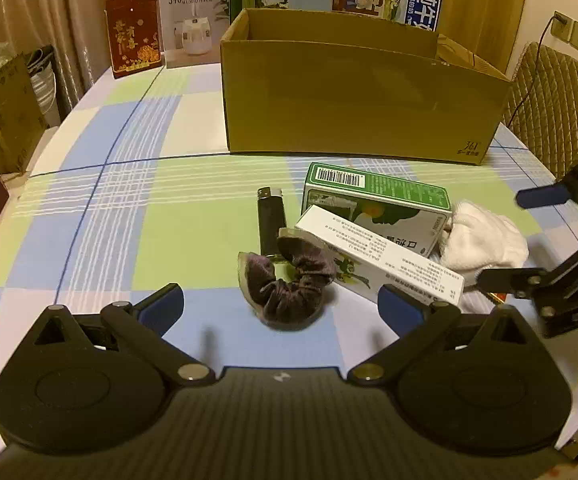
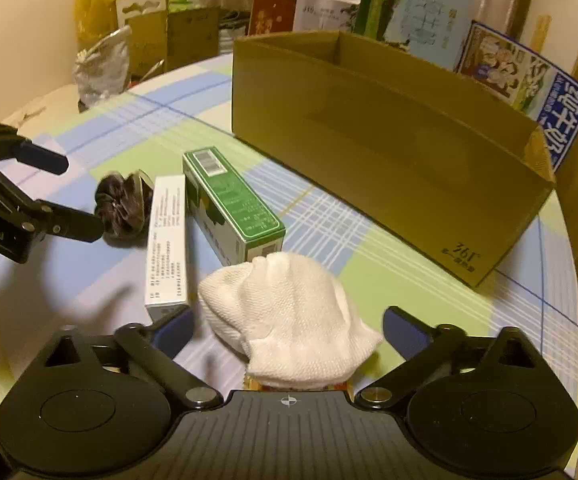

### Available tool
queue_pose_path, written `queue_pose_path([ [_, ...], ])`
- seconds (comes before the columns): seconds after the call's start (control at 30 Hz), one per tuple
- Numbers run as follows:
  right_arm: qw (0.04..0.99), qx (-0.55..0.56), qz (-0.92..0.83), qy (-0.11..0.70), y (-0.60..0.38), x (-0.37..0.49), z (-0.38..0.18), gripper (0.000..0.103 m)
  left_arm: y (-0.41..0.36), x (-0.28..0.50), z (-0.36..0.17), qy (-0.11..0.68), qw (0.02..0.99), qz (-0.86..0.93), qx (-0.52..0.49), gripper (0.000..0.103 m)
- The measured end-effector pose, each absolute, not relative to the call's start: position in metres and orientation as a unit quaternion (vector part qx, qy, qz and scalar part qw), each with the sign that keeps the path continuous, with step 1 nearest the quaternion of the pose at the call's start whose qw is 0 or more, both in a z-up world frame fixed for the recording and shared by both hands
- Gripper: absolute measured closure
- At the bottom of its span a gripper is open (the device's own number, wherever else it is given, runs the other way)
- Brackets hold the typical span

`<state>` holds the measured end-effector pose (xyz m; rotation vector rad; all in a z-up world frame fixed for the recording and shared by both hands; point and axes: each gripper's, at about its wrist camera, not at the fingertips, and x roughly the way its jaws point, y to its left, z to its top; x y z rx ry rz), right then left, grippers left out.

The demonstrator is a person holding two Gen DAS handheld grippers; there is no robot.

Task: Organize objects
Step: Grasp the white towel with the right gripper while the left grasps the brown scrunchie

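In the left wrist view, a surface [image 1: 137, 216] covered by a blue, green and white checked cloth is seen, with curtains behind and a quilted chair [image 1: 557, 92] at its right edge. An open cardboard box [image 1: 361, 96] stands at the far side, and printed cartons are propped behind it. The left gripper [image 1: 281, 304] is held low with its fingers wide apart, nothing between them but a dark scrunchie [image 1: 289, 284] lying just ahead. A black lighter [image 1: 271, 220] lies beyond it, its long axis pointing away toward the box. A white carton [image 1: 381, 256] leans across a green carton [image 1: 377, 204], both angled to the right. A white sock [image 1: 485, 240] lies beside them. Bare cloth is left open on the left.

In the right wrist view, the right gripper [image 2: 289, 332] is held with its fingers spread, and the sock [image 2: 289, 316] lies between them, unclamped. The white carton [image 2: 167, 240] and green carton [image 2: 233, 208] lie side by side, long axes running away from the camera. The box [image 2: 389, 152] runs diagonally at the right. Bags are piled past the surface's far left edge.
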<state>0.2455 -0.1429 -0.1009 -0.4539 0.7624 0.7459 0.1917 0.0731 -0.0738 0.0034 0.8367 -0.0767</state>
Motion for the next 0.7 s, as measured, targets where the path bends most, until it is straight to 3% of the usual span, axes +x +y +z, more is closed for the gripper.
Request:
queue_pose_path([
  [0.2,0.828,-0.211,0.358,0.377,-0.137,0.253,-0.109,0.032,0.076,0.202,-0.081,0.412,0.911,-0.034,-0.011,0.002],
  [0.37,0.836,-0.205,0.344,0.376,-0.133,0.25,-0.101,0.067,0.075,0.208,-0.09,0.418,0.908,-0.033,-0.016,0.005],
  [0.43,0.838,-0.195,0.343,0.376,-0.134,0.251,-0.098,0.069,0.072,0.211,-0.094,0.416,0.909,-0.032,-0.013,0.008],
  [0.7,0.847,-0.172,0.329,0.382,-0.139,0.252,-0.091,0.069,0.062,0.218,-0.104,0.41,0.912,-0.02,0.017,0.041],
])
